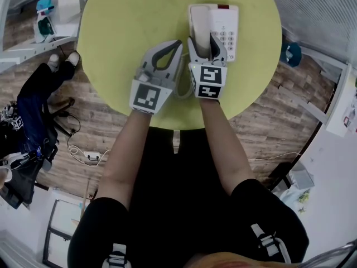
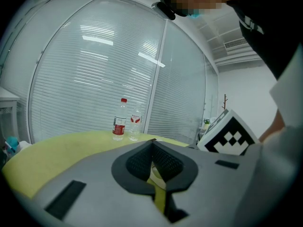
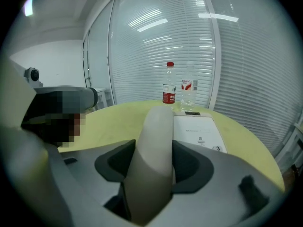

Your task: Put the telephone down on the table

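Observation:
A white telephone point(image 1: 226, 29) with a keypad sits at the far side of the round yellow-green table point(image 1: 122, 32). Its handset point(image 1: 199, 24) lies along the base's left side. My right gripper point(image 1: 205, 44) is shut on the handset's near half. In the right gripper view the handset point(image 3: 158, 119) fills the gap between the jaws of the right gripper point(image 3: 154, 148), with the base point(image 3: 199, 131) just to its right. My left gripper point(image 1: 177, 44) rests beside it to the left, shut and empty. Seen from its own camera, the left gripper point(image 2: 152, 143) has its tips touching.
The white coiled cord point(image 1: 183, 89) runs between the two grippers. Two water bottles point(image 3: 169, 84) stand at the table's far edge before window blinds. Another person point(image 1: 33, 105) stands on the wooden floor to the left, by cables and a white shelf point(image 1: 50, 15).

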